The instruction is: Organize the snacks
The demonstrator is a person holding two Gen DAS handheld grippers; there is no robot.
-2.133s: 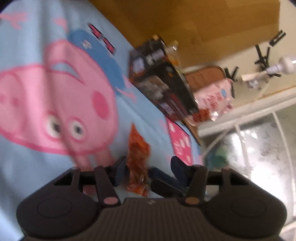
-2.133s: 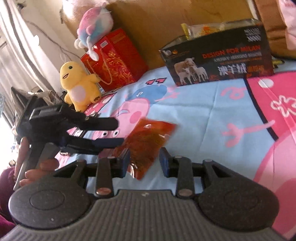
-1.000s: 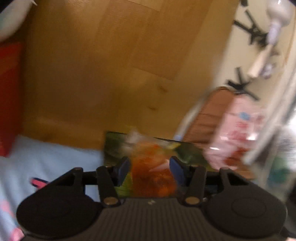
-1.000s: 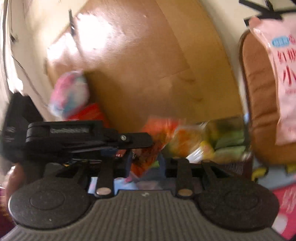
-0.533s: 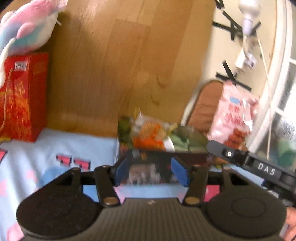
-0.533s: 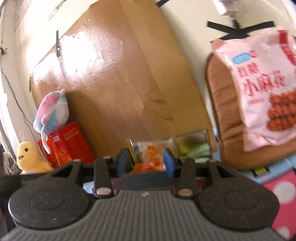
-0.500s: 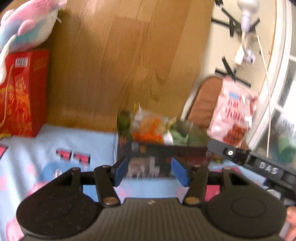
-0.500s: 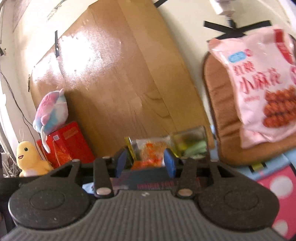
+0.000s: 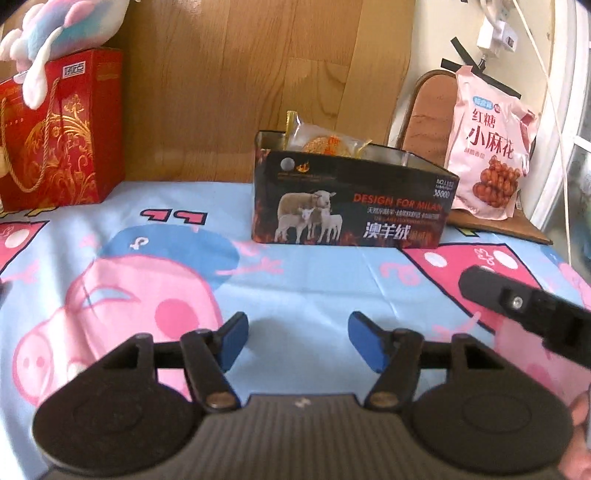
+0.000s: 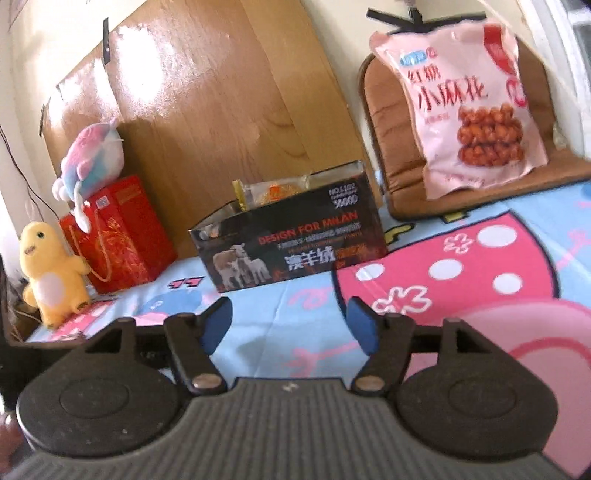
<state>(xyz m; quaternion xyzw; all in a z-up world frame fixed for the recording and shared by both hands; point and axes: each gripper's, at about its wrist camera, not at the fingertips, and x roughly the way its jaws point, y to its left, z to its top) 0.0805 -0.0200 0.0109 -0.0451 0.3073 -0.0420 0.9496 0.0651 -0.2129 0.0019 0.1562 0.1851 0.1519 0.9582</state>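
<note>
A black open-top box [image 9: 351, 206] with sheep printed on it stands on the cartoon bedsheet [image 9: 303, 280] against the wooden board. A clear snack packet [image 9: 325, 142] sticks up out of it; the box also shows in the right wrist view [image 10: 291, 247] with the packet [image 10: 273, 194]. My left gripper [image 9: 297, 338] is open and empty, low over the sheet, well in front of the box. My right gripper [image 10: 290, 325] is open and empty too; its body [image 9: 524, 310] shows at the right of the left wrist view.
A pink snack bag [image 9: 487, 144] leans on a brown chair cushion [image 9: 424, 110] right of the box. A red gift box [image 9: 55, 136] with a plush toy [image 9: 62, 26] on top stands at the left. A yellow plush duck [image 10: 51, 273] sits beside it.
The orange snack packet that both grippers carried from the sheet has gone into the box. Both grippers have opened and drawn back from the box toward the near sheet.
</note>
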